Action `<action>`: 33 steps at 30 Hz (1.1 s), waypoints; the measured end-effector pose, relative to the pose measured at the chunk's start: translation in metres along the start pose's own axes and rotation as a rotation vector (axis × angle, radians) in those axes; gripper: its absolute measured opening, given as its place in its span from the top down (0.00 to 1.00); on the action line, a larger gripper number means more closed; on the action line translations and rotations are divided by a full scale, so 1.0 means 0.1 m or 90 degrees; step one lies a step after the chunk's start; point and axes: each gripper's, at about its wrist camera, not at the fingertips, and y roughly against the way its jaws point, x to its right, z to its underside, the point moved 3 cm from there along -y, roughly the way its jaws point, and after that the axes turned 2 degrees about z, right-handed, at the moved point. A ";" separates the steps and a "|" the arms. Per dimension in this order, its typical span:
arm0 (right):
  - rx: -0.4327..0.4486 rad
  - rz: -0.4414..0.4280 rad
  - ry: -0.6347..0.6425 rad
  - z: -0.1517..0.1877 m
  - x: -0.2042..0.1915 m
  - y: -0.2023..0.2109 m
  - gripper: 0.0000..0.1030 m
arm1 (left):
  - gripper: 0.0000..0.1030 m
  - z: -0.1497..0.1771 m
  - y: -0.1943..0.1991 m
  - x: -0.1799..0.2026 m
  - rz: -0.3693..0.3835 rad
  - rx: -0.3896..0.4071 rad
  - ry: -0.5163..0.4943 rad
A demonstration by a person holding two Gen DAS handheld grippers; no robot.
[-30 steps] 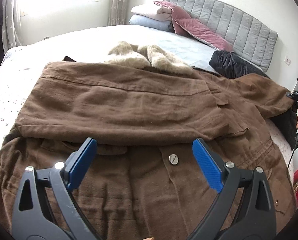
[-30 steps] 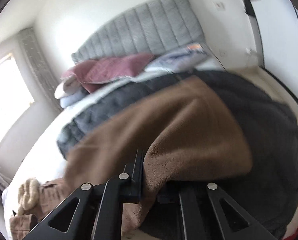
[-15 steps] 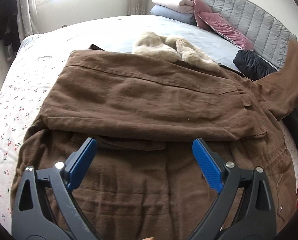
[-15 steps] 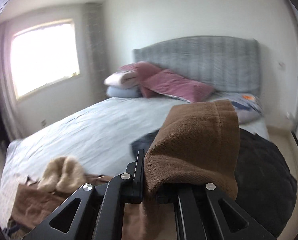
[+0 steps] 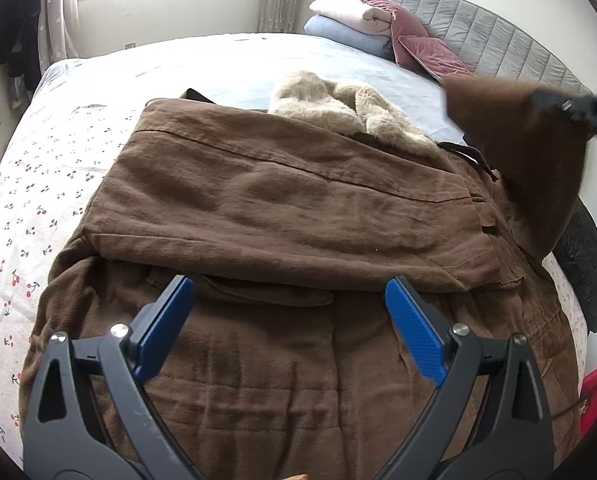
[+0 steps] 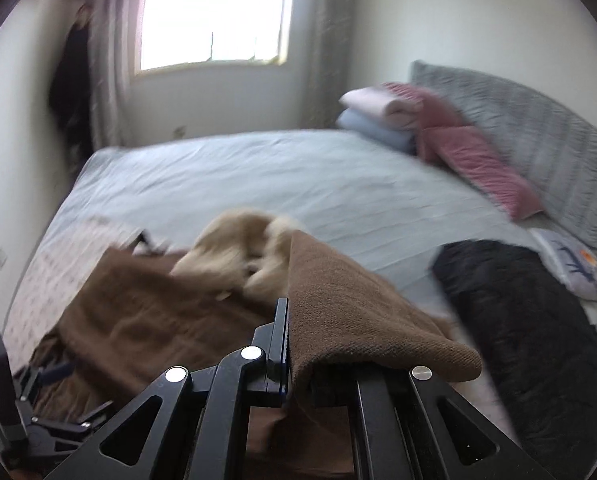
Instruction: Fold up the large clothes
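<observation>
While the brown coat (image 5: 282,216) lay spread over the near half of the bed (image 5: 226,60), one sleeve already folded flat across its body and the cream fur collar (image 5: 338,108) bunched at the far edge, the right gripper (image 6: 288,344) held the other sleeve (image 6: 350,320) aloft, its fingers clamped narrow on the cuff. From the left wrist view that sleeve (image 5: 522,152) hung as a taut brown sheet above the coat's right shoulder. The left gripper (image 5: 290,320) hovered over the lower front with its blue fingers (image 5: 162,328) spread wide, holding nothing and pinning nothing.

That looked like the main risk: with no hand weighting the body, a pull on the heavy sleeve could drag the whole coat sideways and spoil the first fold. The cloth draped thickly over one finger, so the bite seemed shallow and might slip. Laid carelessly, the sleeve could land on the collar or sag toward the dark quilted garment (image 6: 530,328) just beside the coat.
</observation>
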 end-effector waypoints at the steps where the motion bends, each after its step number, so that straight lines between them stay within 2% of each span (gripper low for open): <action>1: -0.013 -0.013 0.007 0.07 -0.14 -0.11 0.94 | 0.06 0.00 0.00 -0.01 0.000 -0.001 0.001; 6: -0.064 -0.082 -0.023 0.39 -0.46 -0.44 0.91 | 0.06 0.01 -0.02 -0.02 -0.001 -0.004 0.001; 8: -0.106 -0.115 -0.041 0.57 -0.56 -0.60 0.88 | 0.06 0.00 -0.03 -0.03 -0.005 -0.004 0.001; 11: -0.154 -0.161 -0.049 0.77 -0.67 -0.68 0.73 | 0.06 0.01 -0.04 -0.03 -0.015 -0.005 -0.002; 13: -0.161 -0.181 -0.050 0.84 -0.69 -0.64 0.58 | 0.06 0.01 -0.06 -0.03 -0.024 -0.006 -0.008; 16: -0.162 -0.199 -0.055 0.87 -0.69 -0.54 0.41 | 0.06 0.03 -0.08 0.00 -0.033 -0.008 -0.017; 18: -0.157 -0.187 -0.052 0.86 -0.66 -0.45 0.38 | 0.06 0.04 -0.09 0.02 -0.034 -0.011 -0.021; 23: -0.101 -0.150 -0.068 0.94 -0.51 -0.17 0.31 | 0.06 0.07 -0.14 0.07 -0.041 -0.023 -0.028; 25: -0.103 -0.148 -0.059 0.95 -0.48 -0.13 0.29 | 0.06 0.08 -0.15 0.09 -0.041 -0.031 -0.028; 26: -0.108 -0.147 -0.047 0.94 -0.46 -0.09 0.29 | 0.06 0.09 -0.15 0.11 -0.033 -0.035 -0.027; 29: -0.051 -0.153 -0.045 0.84 -0.28 0.15 0.28 | 0.06 0.07 -0.07 0.13 -0.008 -0.035 -0.016; 31: -0.028 -0.148 -0.055 0.83 -0.12 0.23 0.21 | 0.06 0.04 0.01 0.14 -0.007 -0.029 -0.007; 33: -0.028 -0.134 -0.056 0.85 0.05 0.20 0.17 | 0.06 -0.01 0.09 0.18 0.020 -0.017 0.003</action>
